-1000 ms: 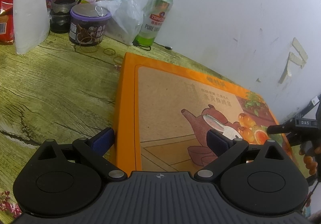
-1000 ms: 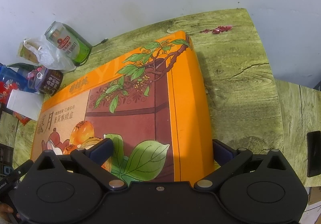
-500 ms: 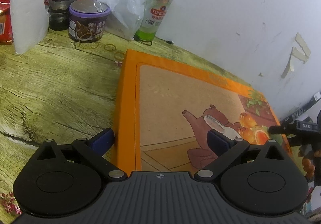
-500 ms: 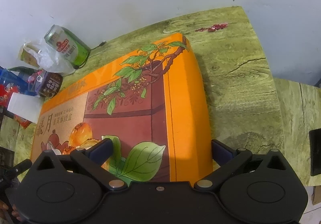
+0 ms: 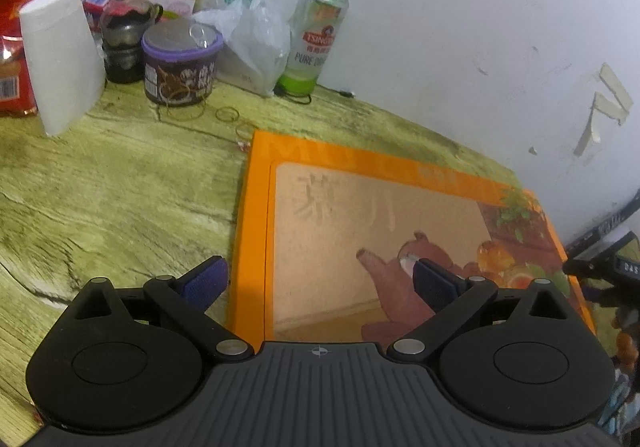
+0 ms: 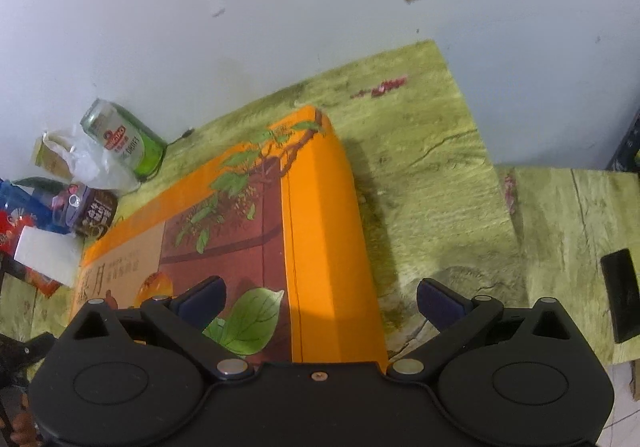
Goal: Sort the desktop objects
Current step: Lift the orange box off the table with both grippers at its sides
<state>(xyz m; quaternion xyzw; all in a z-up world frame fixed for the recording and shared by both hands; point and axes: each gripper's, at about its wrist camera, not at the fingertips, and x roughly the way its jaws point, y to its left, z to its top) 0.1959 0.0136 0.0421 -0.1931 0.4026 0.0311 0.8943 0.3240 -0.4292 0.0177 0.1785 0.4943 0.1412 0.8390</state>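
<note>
A large flat orange gift box (image 5: pixel 380 227) with a teapot and fruit picture lies on the green wood-grain table (image 5: pixel 100 187). My left gripper (image 5: pixel 316 279) is open and straddles the box's left edge: one finger is over the table, the other over the lid. In the right wrist view the same orange box (image 6: pixel 240 231) shows its leaf-printed end. My right gripper (image 6: pixel 320 297) is open across the box's right side, with one finger over the lid and one over the table (image 6: pixel 440 187). Neither pair of fingers grips anything.
Against the white wall at the back left stand a green beer can (image 5: pixel 316 43), a plastic bag (image 5: pixel 252 43), a purple-lidded cup (image 5: pixel 180 63), an upturned white paper cup (image 5: pixel 60 59) and red packets (image 5: pixel 16 7). Rubber bands (image 5: pixel 226 113) lie near the box corner. A black flat object (image 6: pixel 620 295) lies far right.
Both wrist views have drawn back and tilted up a little, so the box looks slightly farther. The box stays where it lay, and both grippers remain open.
</note>
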